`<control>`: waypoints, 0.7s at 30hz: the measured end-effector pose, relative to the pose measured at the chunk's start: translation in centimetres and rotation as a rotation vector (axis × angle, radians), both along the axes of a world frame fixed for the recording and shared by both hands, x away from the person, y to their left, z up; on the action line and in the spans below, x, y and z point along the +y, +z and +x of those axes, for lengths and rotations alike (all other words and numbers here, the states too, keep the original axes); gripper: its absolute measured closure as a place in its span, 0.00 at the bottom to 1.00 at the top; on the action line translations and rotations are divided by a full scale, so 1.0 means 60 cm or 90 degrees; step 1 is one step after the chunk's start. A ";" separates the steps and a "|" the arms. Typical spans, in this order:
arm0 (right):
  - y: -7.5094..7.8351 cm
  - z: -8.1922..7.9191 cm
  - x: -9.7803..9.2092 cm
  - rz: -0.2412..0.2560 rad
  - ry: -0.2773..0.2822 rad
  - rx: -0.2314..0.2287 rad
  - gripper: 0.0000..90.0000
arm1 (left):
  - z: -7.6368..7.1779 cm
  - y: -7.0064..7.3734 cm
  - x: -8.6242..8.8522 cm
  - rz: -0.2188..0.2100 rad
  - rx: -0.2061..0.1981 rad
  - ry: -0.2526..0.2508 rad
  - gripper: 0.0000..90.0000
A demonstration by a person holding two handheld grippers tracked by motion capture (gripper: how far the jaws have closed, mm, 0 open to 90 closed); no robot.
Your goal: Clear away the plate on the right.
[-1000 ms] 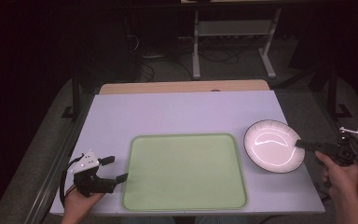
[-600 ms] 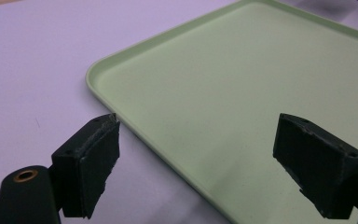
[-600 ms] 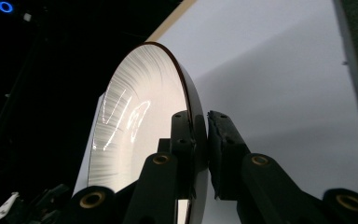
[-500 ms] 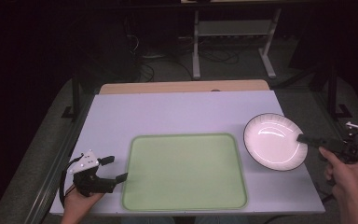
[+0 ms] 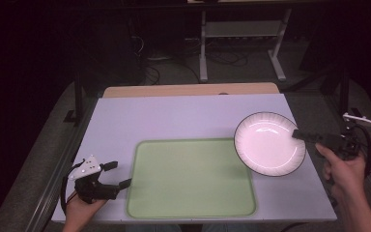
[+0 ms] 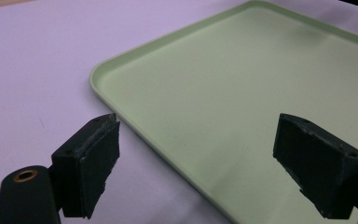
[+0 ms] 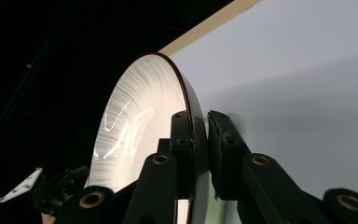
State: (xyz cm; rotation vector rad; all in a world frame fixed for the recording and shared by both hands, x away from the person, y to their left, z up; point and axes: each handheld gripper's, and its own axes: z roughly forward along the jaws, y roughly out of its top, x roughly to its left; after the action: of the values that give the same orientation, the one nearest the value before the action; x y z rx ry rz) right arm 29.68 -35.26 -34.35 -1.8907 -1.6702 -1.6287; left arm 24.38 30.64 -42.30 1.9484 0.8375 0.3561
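While the right claw [image 5: 303,136] clamps the rim of the round white dark-edged ceramic plate [image 5: 269,143], the flat pale-green plastic tray [image 5: 191,178] lies to its left, just ahead of the released left claw [image 5: 118,175].

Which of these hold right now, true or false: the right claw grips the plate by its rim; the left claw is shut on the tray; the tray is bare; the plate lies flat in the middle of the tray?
1. The right claw grips the plate by its rim. True.
2. The left claw is shut on the tray. False: its jaws stand wide apart at the tray's left edge, holding nothing.
3. The tray is bare. True.
4. The plate lies flat in the middle of the tray. False: it is held at the tray's far right corner, mostly over the table.
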 end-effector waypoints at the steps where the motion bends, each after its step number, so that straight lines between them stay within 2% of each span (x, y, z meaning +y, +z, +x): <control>1: 0.002 0.001 0.006 0.003 0.002 -0.001 0.89 | 0.000 0.000 0.000 0.000 0.000 -0.001 0.16; 8: 0.010 0.010 0.045 0.004 0.024 -0.014 0.89 | 0.000 0.001 -0.001 0.000 -0.001 -0.001 0.16; 15: 0.018 0.020 0.086 0.013 0.061 -0.022 0.89 | 0.000 0.000 -0.002 0.002 -0.001 -0.001 0.16; 21: 0.032 0.026 0.137 0.007 0.094 -0.036 0.88 | -0.001 0.001 -0.001 0.000 -0.002 -0.001 0.16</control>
State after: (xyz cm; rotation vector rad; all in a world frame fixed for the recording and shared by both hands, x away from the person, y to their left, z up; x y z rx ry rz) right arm 31.23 -27.05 -32.44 -1.6866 -1.7719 -1.6446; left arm 24.32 30.61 -42.25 1.9481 0.8344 0.3574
